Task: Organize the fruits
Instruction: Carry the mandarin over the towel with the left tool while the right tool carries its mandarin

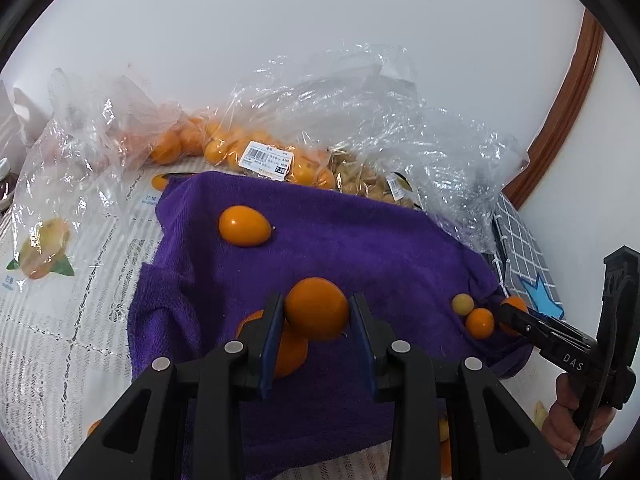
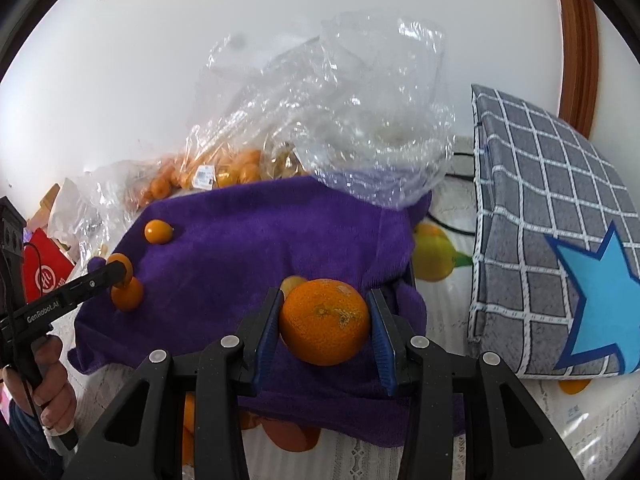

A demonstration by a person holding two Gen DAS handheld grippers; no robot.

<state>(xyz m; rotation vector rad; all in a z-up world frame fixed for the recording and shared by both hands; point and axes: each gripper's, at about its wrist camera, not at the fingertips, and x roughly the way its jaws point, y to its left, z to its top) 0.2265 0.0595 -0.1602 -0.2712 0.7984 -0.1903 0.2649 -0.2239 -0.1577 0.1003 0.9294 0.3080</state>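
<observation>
Left wrist view: a smooth fruit (image 1: 316, 308) is clamped in the left gripper (image 1: 317, 314) above the towel (image 1: 360, 240); a placing step is judged in hand.

Right wrist view: an orange (image 2: 324, 322) is clamped in the right gripper (image 2: 325, 326); a clear towel spot is needed next.

Grey checked cushion (image 2: 536, 216) with a blue star (image 2: 596, 292) stands propped at the right, beside the purple towel (image 1: 340, 240). White lace cloth printed with fruit pictures (image 1: 60, 320) covers the bench. Red box (image 2: 44, 276) sits at the far left. Brown curved wooden trim (image 1: 576, 108) runs along the white wall (image 1: 280, 20).
</observation>
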